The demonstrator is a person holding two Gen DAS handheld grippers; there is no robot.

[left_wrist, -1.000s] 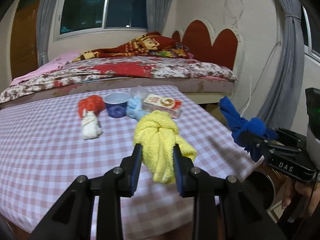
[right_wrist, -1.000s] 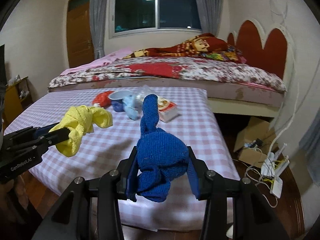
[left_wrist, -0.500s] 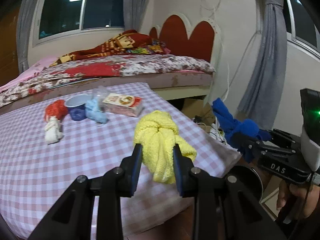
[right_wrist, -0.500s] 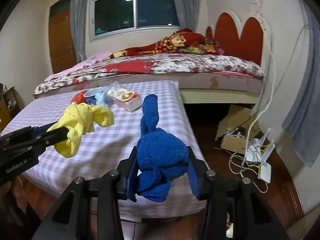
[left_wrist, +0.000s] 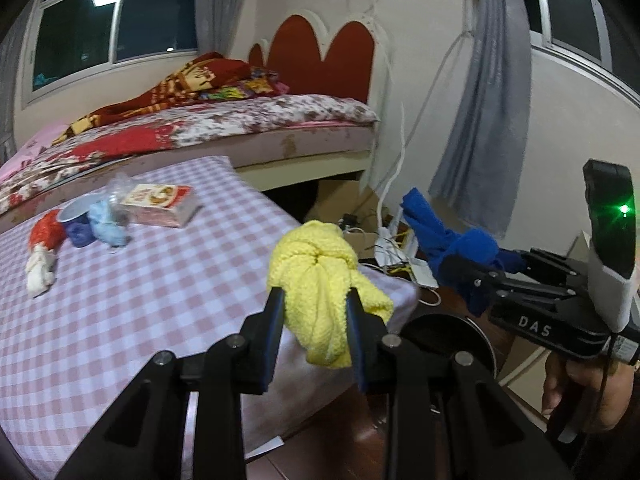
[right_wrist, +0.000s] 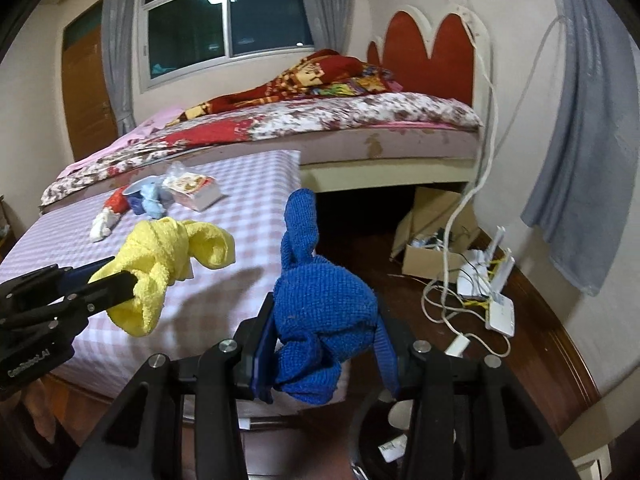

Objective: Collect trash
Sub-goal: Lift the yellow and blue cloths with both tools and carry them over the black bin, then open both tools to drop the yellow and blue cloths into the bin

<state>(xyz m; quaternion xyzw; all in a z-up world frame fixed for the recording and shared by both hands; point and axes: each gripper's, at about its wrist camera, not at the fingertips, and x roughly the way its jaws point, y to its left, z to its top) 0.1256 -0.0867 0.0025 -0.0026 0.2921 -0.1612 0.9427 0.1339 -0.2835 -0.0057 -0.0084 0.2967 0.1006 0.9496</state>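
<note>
A: Left gripper [left_wrist: 316, 320] clamped on knotted yellow cloth [left_wrist: 320, 280], held over near corner of checked table [left_wrist: 140, 300]. Right gripper [right_wrist: 324, 344] clamped on blue cloth [right_wrist: 324, 312], off table edge, above round dark bin [left_wrist: 452, 332] on floor.

B: On table?

A: Far end: red-and-white cloth [left_wrist: 42, 252], blue cup [left_wrist: 78, 226], pale blue wad [left_wrist: 106, 228], printed box [left_wrist: 162, 204]. Close together, well apart from both grippers.

B: Obstructions?

A: Floor right of table cluttered: cardboard box [right_wrist: 432, 236], white router [right_wrist: 496, 288], loose cables. Bed [right_wrist: 320, 128] just behind table.
</note>
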